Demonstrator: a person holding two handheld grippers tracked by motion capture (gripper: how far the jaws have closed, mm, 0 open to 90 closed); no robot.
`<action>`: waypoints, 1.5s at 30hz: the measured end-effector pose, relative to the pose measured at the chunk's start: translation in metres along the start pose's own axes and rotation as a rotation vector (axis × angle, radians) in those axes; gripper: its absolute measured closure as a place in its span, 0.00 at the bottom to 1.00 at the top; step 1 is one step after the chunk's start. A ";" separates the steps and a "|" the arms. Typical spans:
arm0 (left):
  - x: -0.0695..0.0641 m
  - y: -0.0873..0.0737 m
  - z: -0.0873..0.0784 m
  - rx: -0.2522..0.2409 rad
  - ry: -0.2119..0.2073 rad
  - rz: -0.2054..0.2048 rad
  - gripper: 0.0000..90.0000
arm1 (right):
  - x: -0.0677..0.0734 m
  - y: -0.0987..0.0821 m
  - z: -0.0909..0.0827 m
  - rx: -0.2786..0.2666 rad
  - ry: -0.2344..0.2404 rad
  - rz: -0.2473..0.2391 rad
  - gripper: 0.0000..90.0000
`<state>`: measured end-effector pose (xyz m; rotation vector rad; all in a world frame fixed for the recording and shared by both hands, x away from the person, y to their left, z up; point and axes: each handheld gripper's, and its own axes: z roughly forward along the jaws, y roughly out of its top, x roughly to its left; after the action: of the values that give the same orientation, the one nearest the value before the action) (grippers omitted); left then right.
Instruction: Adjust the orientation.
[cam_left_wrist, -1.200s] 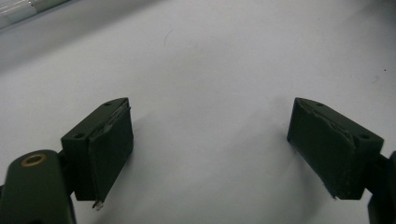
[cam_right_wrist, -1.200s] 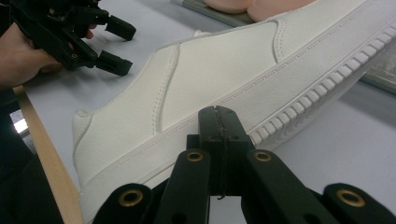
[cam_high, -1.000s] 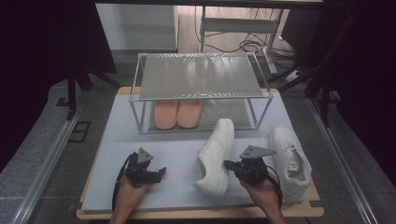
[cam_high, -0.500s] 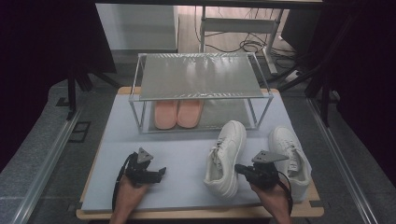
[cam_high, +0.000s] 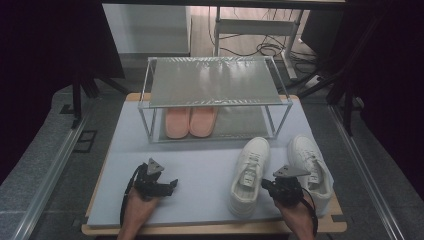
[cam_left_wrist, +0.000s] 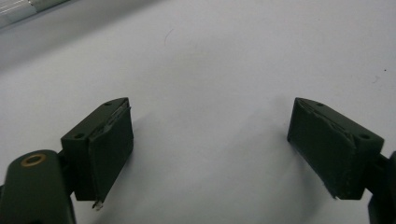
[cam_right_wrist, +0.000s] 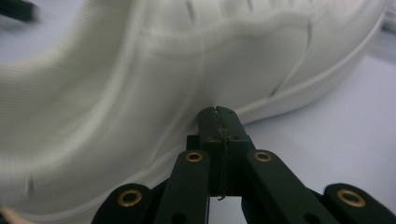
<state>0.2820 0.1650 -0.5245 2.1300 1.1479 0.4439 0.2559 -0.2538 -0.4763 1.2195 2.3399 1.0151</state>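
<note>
While nudged by shut, empty right tongs (cam_right_wrist: 219, 114), left sneaker (cam_high: 248, 175) lies at table's (cam_high: 200, 172) five o'clock; light, soft, best gripped at collar. Left tongs (cam_left_wrist: 210, 144) wide open, empty.

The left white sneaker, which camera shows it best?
The high view: the left white sneaker shows whole, toe toward the rack. The right gripper view shows a blurred stretch of its side at the shut right gripper. The left gripper view shows table.

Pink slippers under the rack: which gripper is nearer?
Left. The left gripper, jaws open, sits on the mat just in front of the pink slippers. The right gripper, shut, is off to the right, against a white sneaker.
</note>
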 end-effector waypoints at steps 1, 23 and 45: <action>0.000 0.000 0.000 0.000 0.000 0.001 0.16 | -0.003 -0.003 0.000 -0.015 0.014 0.017 1.00; 0.000 0.000 0.000 0.000 0.001 0.001 0.16 | -0.009 -0.011 -0.024 -0.035 0.010 0.049 0.90; 0.000 0.000 0.000 0.000 0.001 0.001 0.16 | -0.017 -0.009 -0.021 -0.055 -0.002 0.104 0.98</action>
<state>0.2819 0.1649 -0.5245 2.1303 1.1474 0.4449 0.2489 -0.2801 -0.4688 1.3325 2.2524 1.1036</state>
